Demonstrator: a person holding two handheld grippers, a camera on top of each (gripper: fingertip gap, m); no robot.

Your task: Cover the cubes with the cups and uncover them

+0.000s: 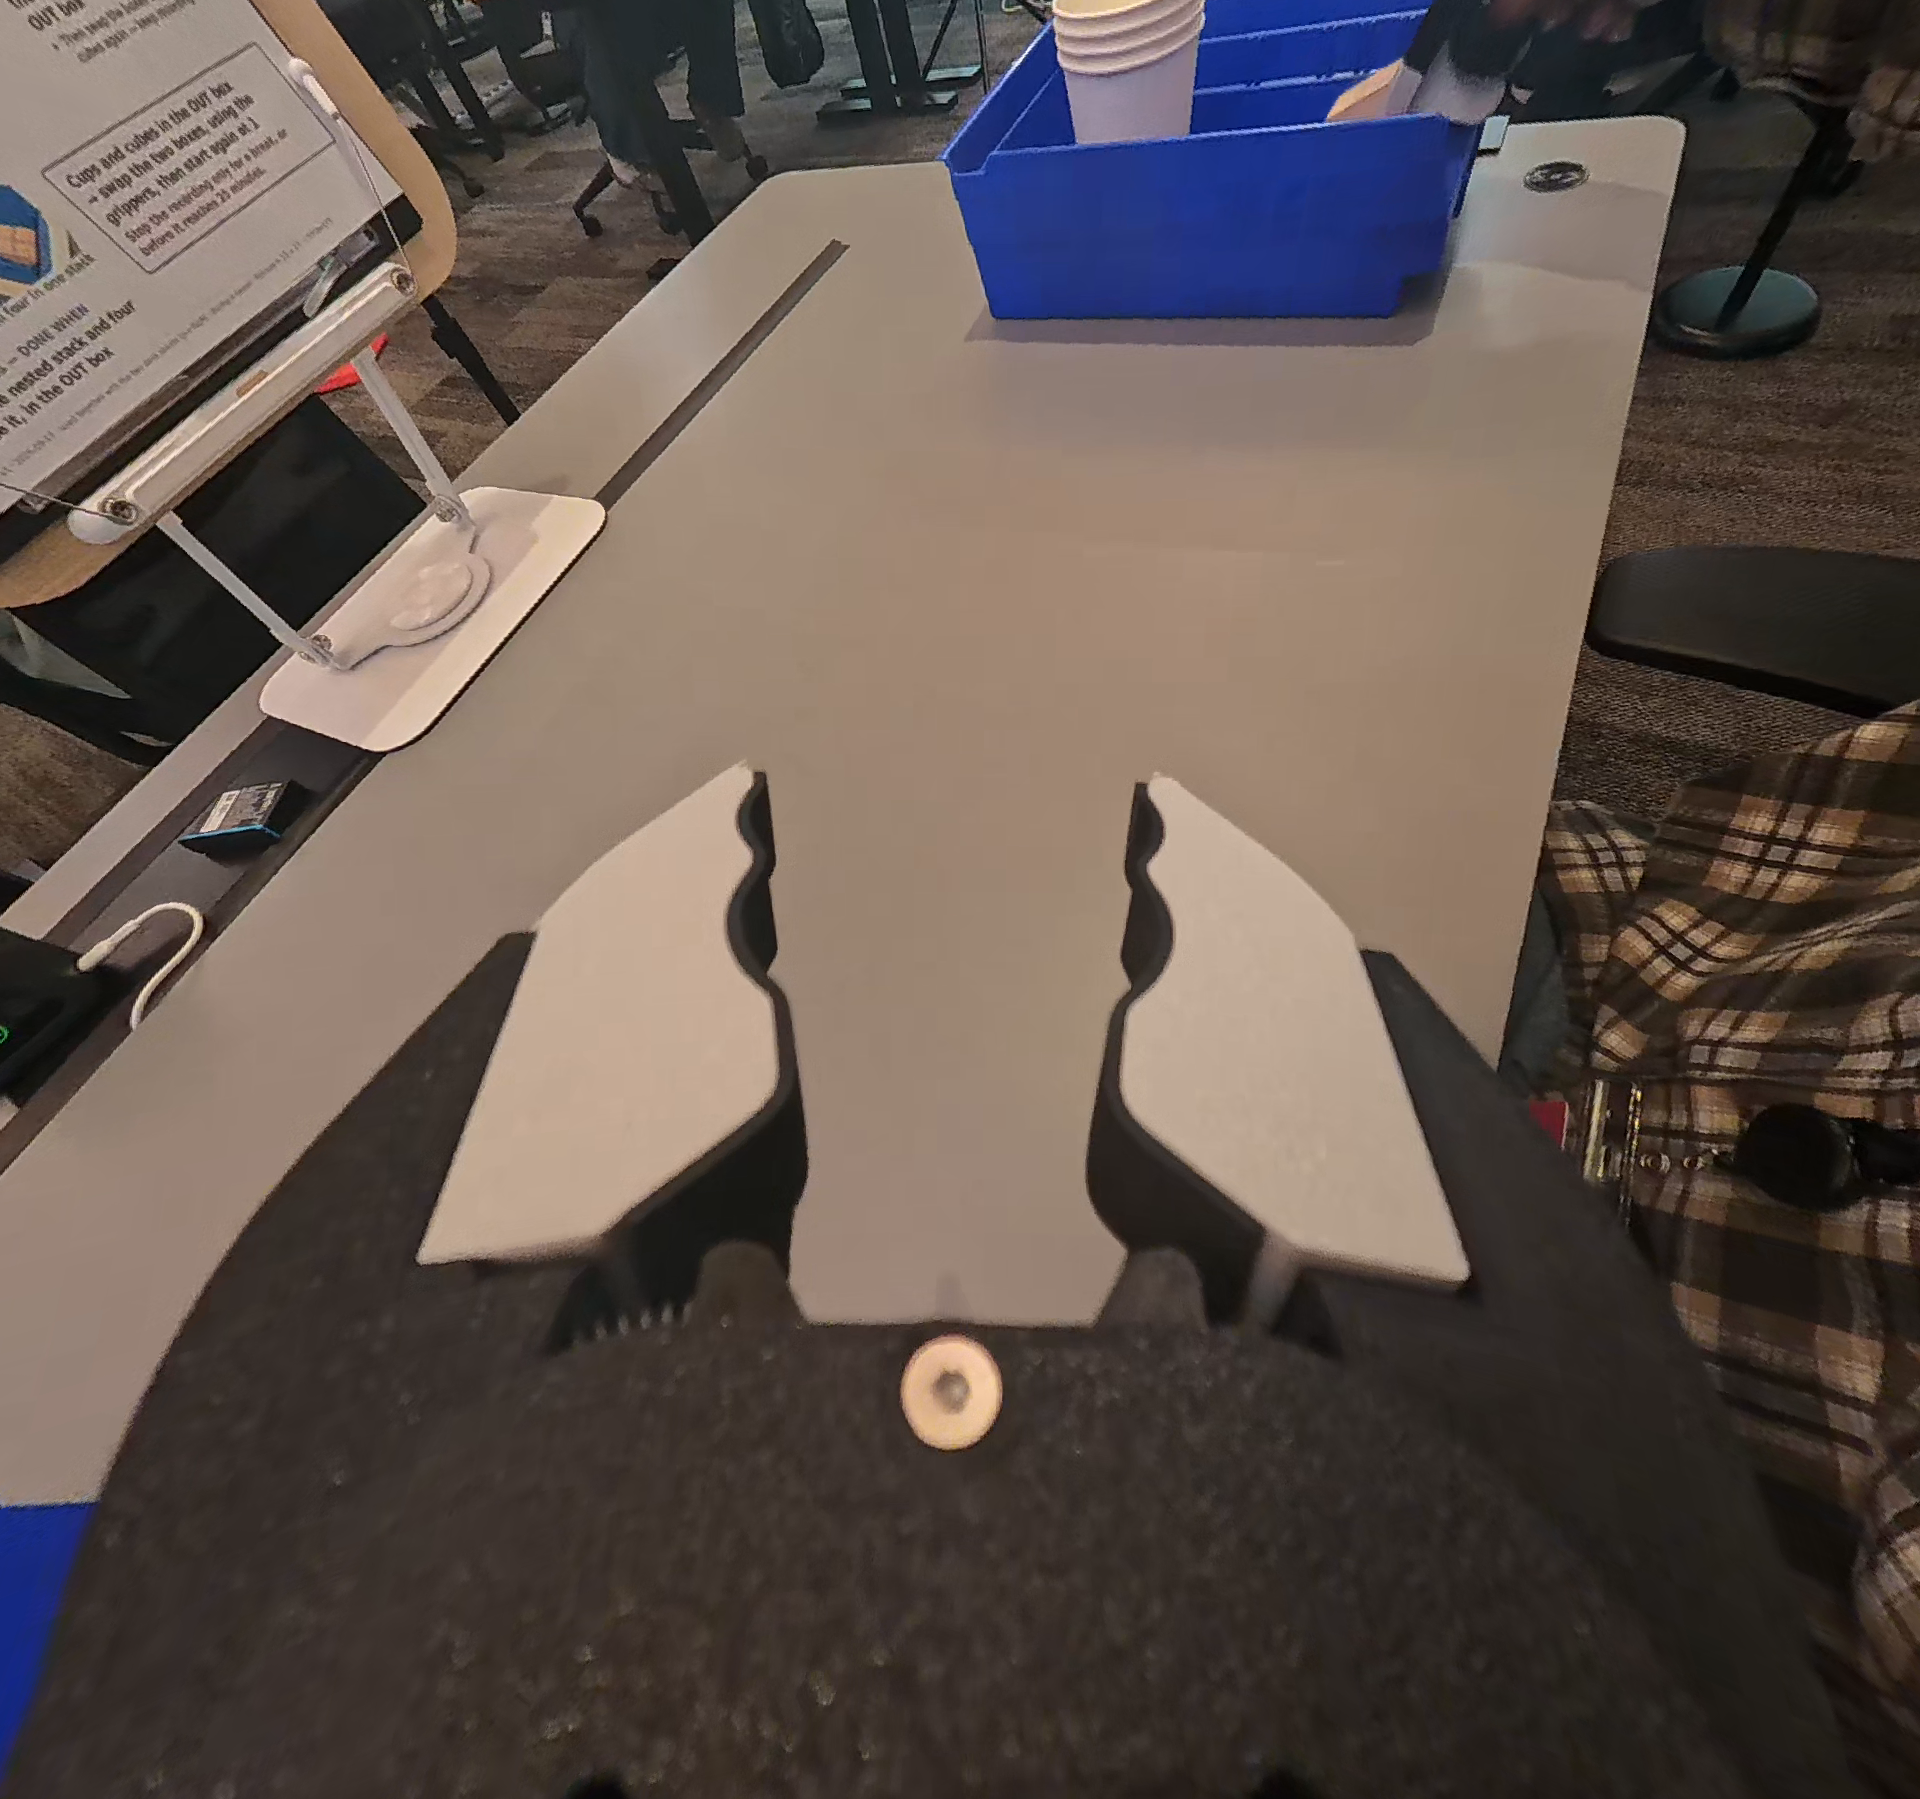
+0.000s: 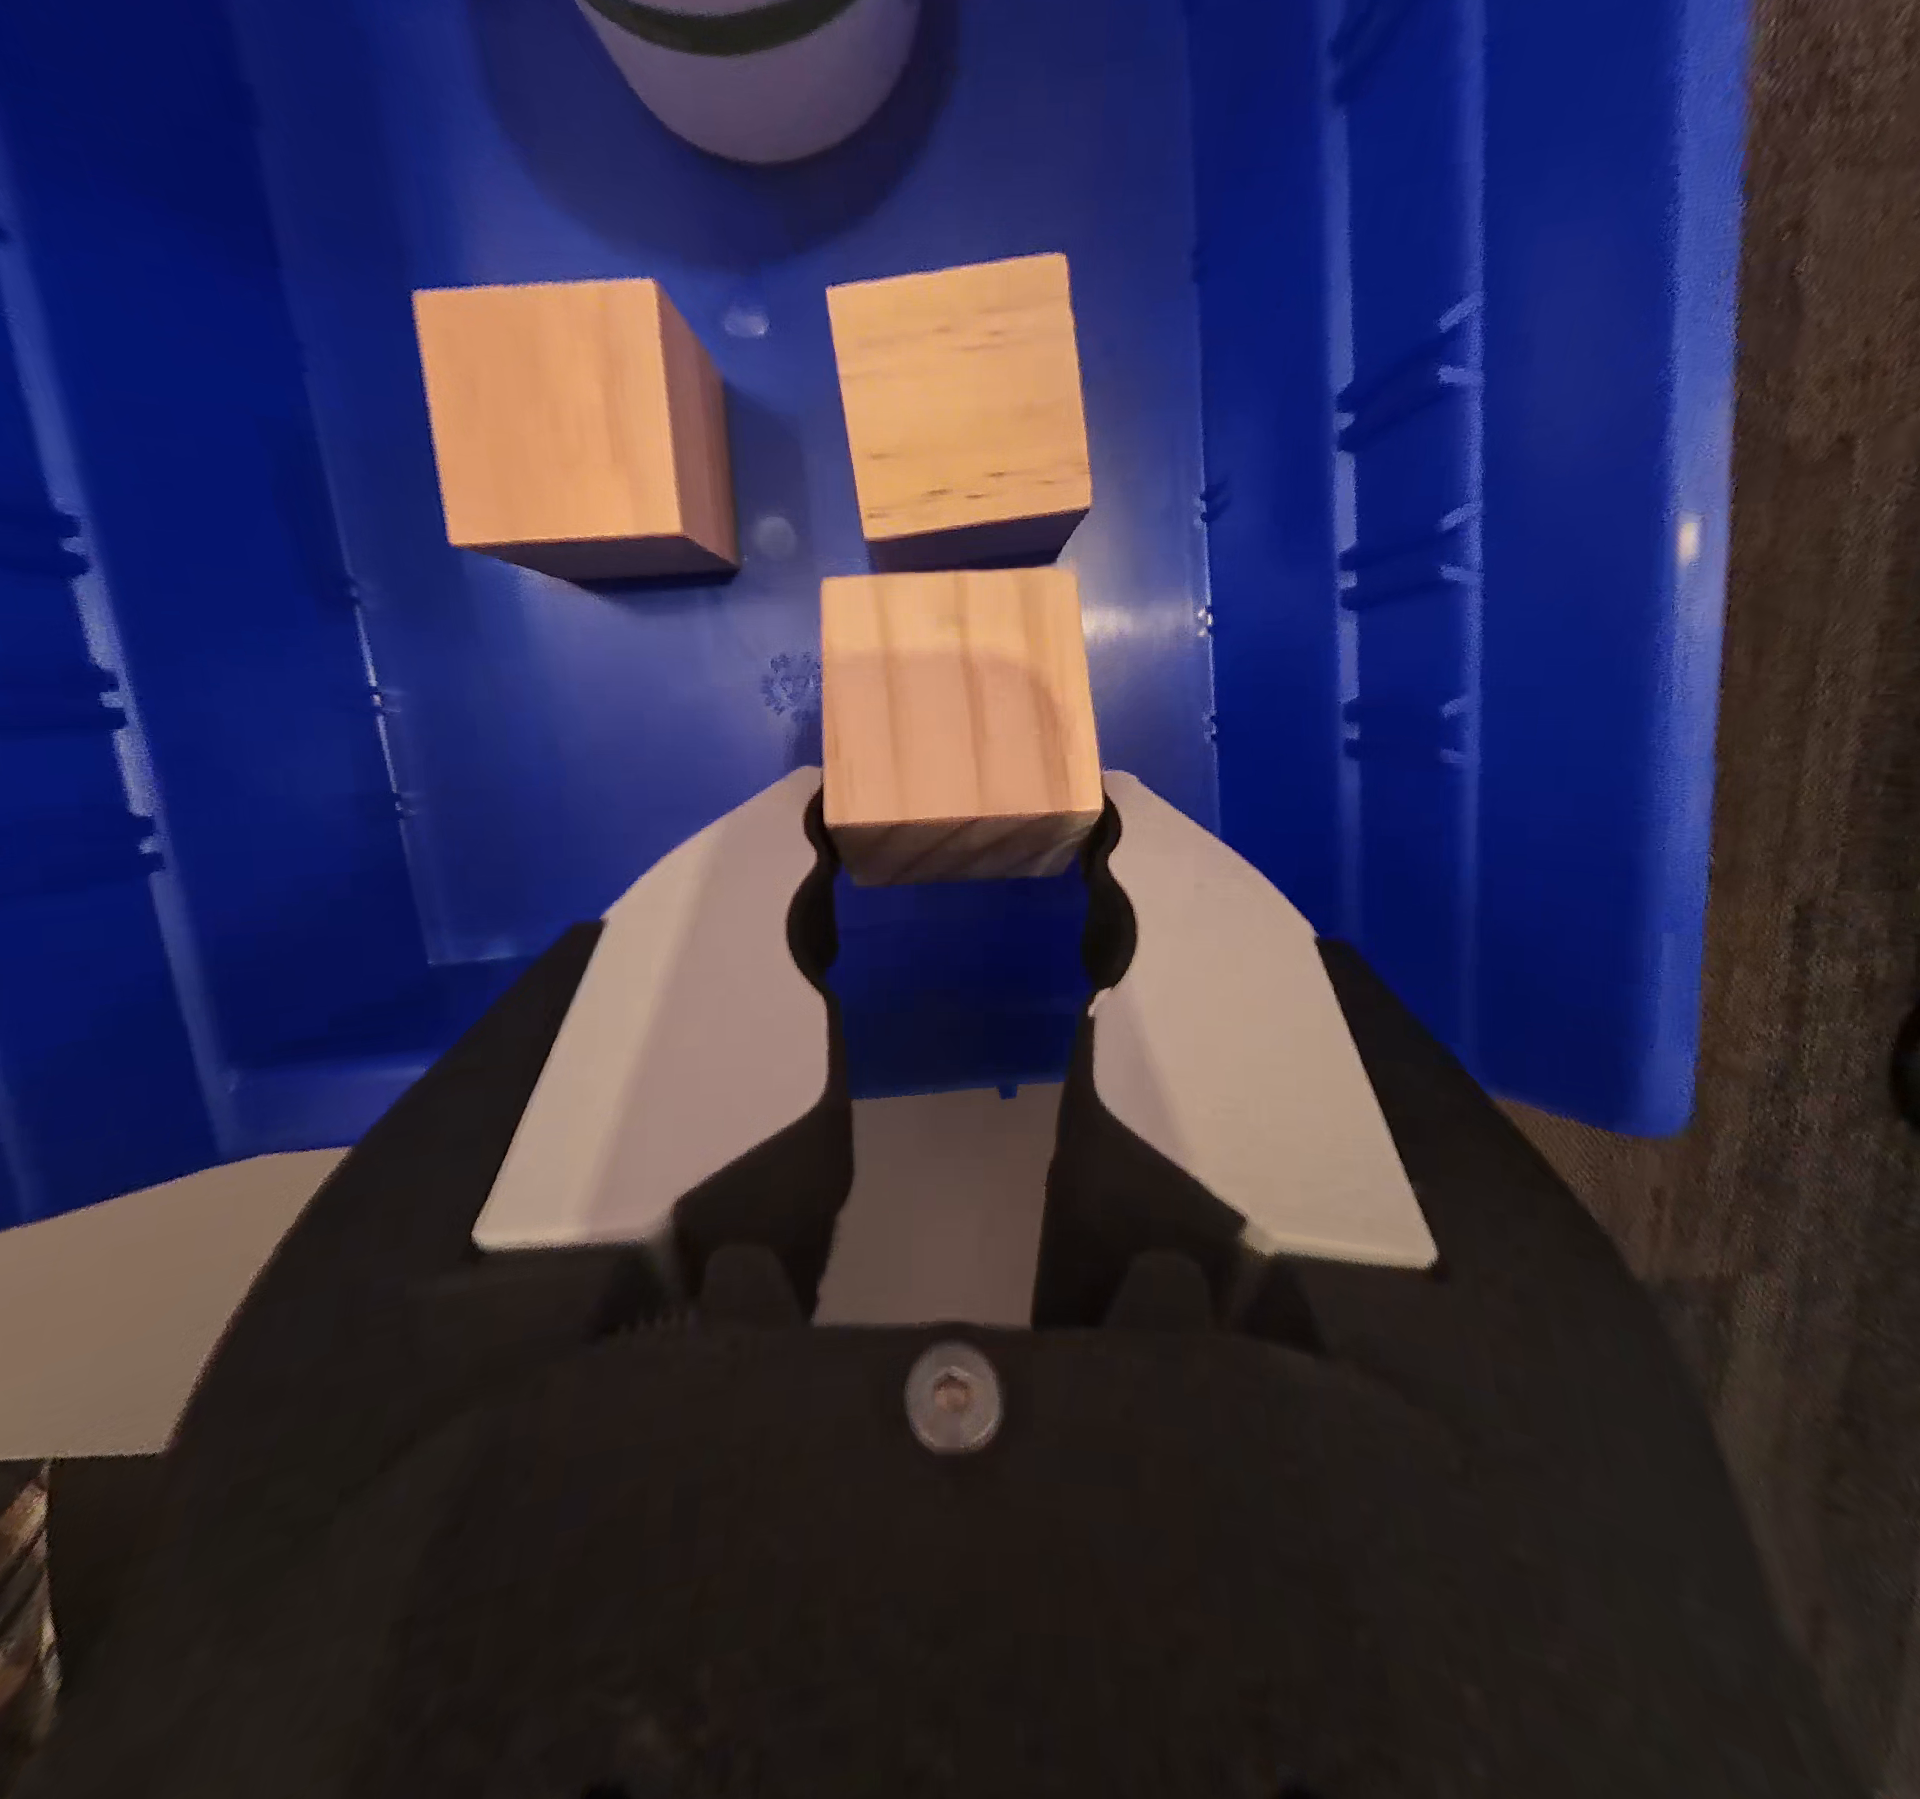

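My right gripper (image 2: pixel 958 830) points down into a blue bin (image 2: pixel 260 710) and is shut on a wooden cube (image 2: pixel 956 710), held at its near end between the fingertips. Two more wooden cubes (image 2: pixel 566 424) (image 2: pixel 961 393) lie on the bin floor beyond it. The base of a white cup stack (image 2: pixel 748 14) stands at the far end. In the left wrist view the cup stack (image 1: pixel 1130 45) stands upright in the blue bin (image 1: pixel 1205 222) at the table's far end, and the right gripper (image 1: pixel 1455 56) reaches into the bin's right side. My left gripper (image 1: pixel 951 793) is open and empty over the grey table (image 1: pixel 987 554).
A white document stand (image 1: pixel 416 606) with an instruction sheet sits at the table's left edge. A small black-and-blue device (image 1: pixel 244 814) and a white cable (image 1: pixel 156 949) lie in the gap on the left. A person's plaid sleeve (image 1: pixel 1745 970) and a black chair armrest (image 1: pixel 1756 617) are on the right.
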